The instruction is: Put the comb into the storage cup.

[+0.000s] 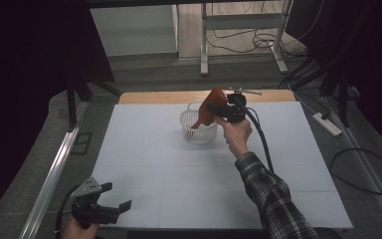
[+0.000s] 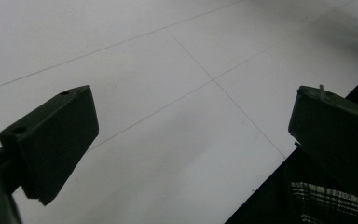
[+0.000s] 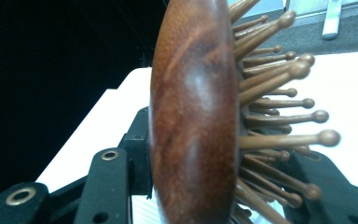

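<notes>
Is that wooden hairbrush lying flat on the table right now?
No, the right gripper holds the wooden hairbrush up in the air, its lower end dipping into the white basket.

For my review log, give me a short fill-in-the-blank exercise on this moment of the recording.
1. The right tool is shut on a wooden ____.
2. It holds it above a white ____ on the table.
3. The left tool, near the table's front edge, has its jaws ____.
4. The person's sleeve has a ____ pattern.

Missing words: hairbrush; basket; open; plaid
</notes>
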Available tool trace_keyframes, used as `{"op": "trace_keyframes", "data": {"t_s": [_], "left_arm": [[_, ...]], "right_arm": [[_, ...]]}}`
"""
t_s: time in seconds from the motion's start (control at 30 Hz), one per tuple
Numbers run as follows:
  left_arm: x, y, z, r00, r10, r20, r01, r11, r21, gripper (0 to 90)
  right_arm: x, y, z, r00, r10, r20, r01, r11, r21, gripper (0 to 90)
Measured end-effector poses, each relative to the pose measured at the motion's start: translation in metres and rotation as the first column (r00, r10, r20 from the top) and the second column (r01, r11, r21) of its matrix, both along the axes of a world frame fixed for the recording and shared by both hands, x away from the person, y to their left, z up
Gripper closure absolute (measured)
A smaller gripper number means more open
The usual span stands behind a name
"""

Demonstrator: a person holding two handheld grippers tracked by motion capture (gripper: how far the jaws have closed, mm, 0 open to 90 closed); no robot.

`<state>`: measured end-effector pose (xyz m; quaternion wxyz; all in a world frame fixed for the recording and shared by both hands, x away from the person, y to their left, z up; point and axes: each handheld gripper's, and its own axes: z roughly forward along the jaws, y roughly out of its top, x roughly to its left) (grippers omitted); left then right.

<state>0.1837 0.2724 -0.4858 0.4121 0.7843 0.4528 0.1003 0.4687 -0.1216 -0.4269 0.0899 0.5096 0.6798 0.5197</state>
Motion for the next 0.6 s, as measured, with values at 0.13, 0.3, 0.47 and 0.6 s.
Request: {"op": "trace_keyframes", "data": {"t_s": [0.13,0.3,0.47,0.6], "left_arm": [[0.0,0.0,0.0,1.0,0.001,-0.001,-0.001,1.0,0.001,1.5],[0.0,0.0,0.0,1.0,0.002,-0.002,-0.002,1.0,0.001,1.5],[0.001,0.0,0.0,1.0,0.004,-0.005,-0.004,1.0,0.0,1.5],[0.001,0.0,0.0,1.0,0.003,-0.006,-0.003,1.0,0.0,1.6]], "right_arm": [[-0.001,-0.002,-0.001,1.0,-0.005,0.0,0.005,1.0,0.001,50.3],[-0.001,-0.006,-0.005,0.9997,-0.026,-0.004,0.026,0.9996,0.011,48.2],[-0.002,-0.01,-0.011,0.9991,-0.038,-0.015,0.039,0.9989,0.027,46.9],[-0.001,-0.012,-0.012,0.9989,-0.044,-0.018,0.044,0.9986,0.027,45.2]]}}
